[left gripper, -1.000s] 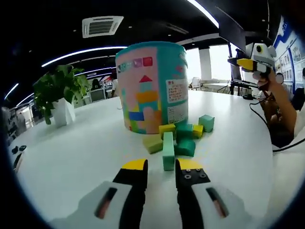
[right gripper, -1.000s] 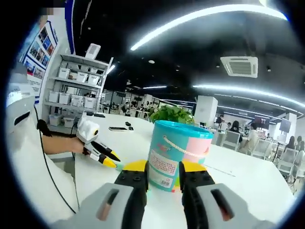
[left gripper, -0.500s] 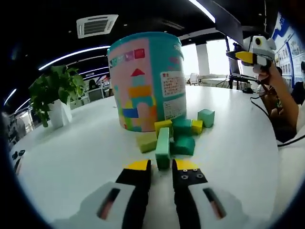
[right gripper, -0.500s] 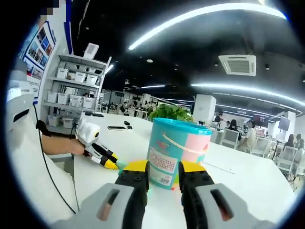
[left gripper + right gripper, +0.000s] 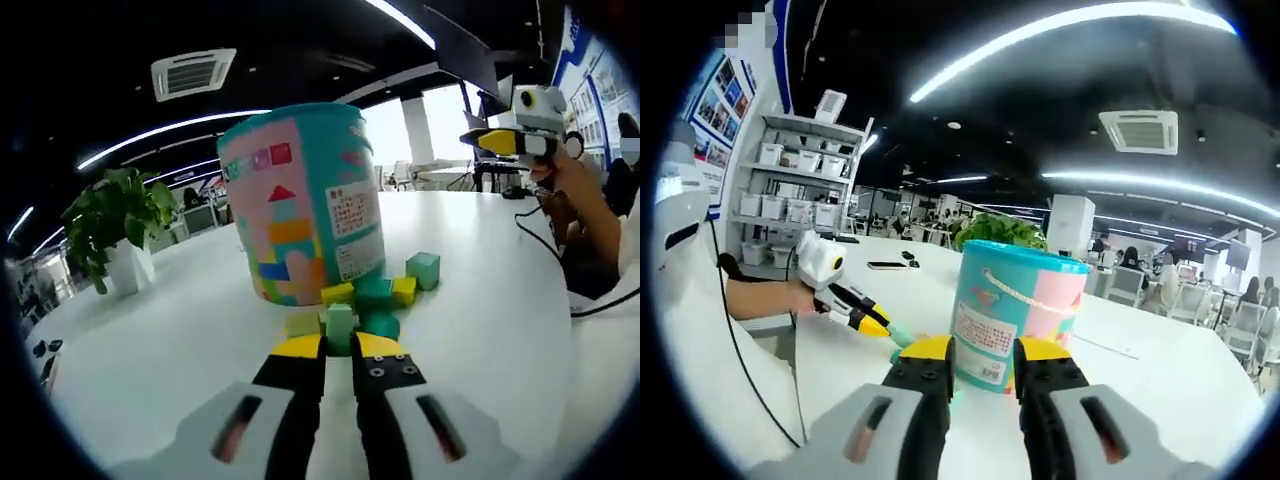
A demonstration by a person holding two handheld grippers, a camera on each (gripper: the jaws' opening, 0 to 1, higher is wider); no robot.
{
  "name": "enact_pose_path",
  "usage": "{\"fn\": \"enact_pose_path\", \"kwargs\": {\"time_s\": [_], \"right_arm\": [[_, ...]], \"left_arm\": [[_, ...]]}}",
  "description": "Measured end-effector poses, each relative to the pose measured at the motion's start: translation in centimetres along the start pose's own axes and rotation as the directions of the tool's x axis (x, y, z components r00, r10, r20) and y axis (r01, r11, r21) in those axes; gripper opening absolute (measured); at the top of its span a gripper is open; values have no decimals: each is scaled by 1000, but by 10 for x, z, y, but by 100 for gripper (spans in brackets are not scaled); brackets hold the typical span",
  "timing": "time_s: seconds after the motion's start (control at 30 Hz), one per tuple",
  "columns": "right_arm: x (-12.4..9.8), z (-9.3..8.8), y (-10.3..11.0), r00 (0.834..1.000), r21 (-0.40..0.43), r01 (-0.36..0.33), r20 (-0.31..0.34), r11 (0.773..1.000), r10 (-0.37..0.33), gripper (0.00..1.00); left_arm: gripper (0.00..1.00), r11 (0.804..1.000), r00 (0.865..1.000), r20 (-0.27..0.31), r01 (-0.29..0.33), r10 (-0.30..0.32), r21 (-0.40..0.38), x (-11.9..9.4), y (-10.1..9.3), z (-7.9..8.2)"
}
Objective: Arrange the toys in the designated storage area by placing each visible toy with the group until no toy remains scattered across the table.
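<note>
Now my left claw (image 5: 338, 346) pinches one end of a long mint-green block (image 5: 339, 324), lifted just beside the block cluster (image 5: 385, 296) at the foot of the teal toy tub (image 5: 300, 200). My right claw (image 5: 982, 354) waits aloft, narrowly parted, gripping nothing. On the white worktop (image 5: 150, 330) little looks left scattered.

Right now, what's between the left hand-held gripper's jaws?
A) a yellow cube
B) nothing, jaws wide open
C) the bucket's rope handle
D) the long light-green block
D. In the left gripper view the left hand-held gripper has its yellow-tipped jaws closed on the near end of the long light-green block, just in front of the block pile beside the toy bucket.
</note>
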State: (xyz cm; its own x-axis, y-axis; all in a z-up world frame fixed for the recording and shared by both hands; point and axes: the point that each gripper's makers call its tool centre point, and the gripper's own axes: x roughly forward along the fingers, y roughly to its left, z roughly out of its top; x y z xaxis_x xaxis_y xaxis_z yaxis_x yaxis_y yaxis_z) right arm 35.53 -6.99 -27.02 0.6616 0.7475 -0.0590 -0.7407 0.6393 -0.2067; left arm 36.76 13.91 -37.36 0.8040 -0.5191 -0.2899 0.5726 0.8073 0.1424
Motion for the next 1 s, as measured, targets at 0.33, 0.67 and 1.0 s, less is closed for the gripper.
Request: {"fn": "enact_pose_path", "kwargs": {"time_s": [0.33,0.67,1.0], "right_arm": [[1,-3,0,1000,6,-4,-5,1000,4,23],[3,-5,1,1000,3,-5,-10,1000,5,23],[4,-8,2,1000,1,-1,-14,1000,1,23]], "left_arm": [[10,1000,1000,28,-2,2,-25,4,5,16],[21,999,1000,4,-7,7,-53,8,5,5],[10,993,999,37,11,-7,-115,13,10,8]]}}
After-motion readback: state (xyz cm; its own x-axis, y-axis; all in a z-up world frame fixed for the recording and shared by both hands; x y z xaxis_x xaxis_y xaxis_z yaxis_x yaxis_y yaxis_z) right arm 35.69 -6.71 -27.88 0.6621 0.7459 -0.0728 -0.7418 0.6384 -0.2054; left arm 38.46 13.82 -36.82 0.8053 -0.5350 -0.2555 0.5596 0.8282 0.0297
